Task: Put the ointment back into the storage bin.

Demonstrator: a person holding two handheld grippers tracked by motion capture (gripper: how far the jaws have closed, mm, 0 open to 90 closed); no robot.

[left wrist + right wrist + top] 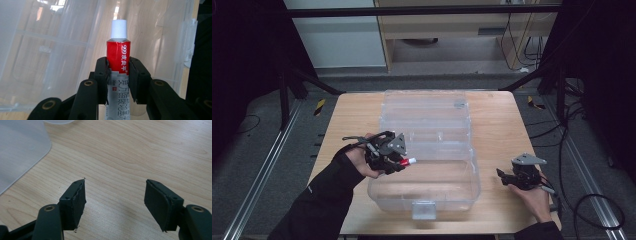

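A clear plastic box (424, 187) sits open in the middle of a light wooden table (502, 125), its lid (427, 117) folded back flat toward the far side and a grey latch on its near wall. In the high view the left gripper (404, 162), held in the person's left hand (357, 160) with a dark sleeve behind it, hovers at the box's left edge, over the line where the lid meets the tub. It pinches a small tube (117, 58), red at the upper part with white lettering, white lower down with more print, and closed with a ribbed white cap (118, 28). In the left gripper view the two black jaws press against the tube's sides around the seam between red and white, so the cap and most of the red band stick out past them, pointing toward the inside of the box; behind the tube the see-through plastic walls and ribs of the box show with the wood grain beneath. The right gripper (503, 176), held in the right hand (534, 200), rests low over the table to the right of the box, well apart from it. In the right gripper view (115, 195) its jaws stand wide apart with nothing between them, bare wood below and a rounded corner of the box (20, 152) at the upper left.
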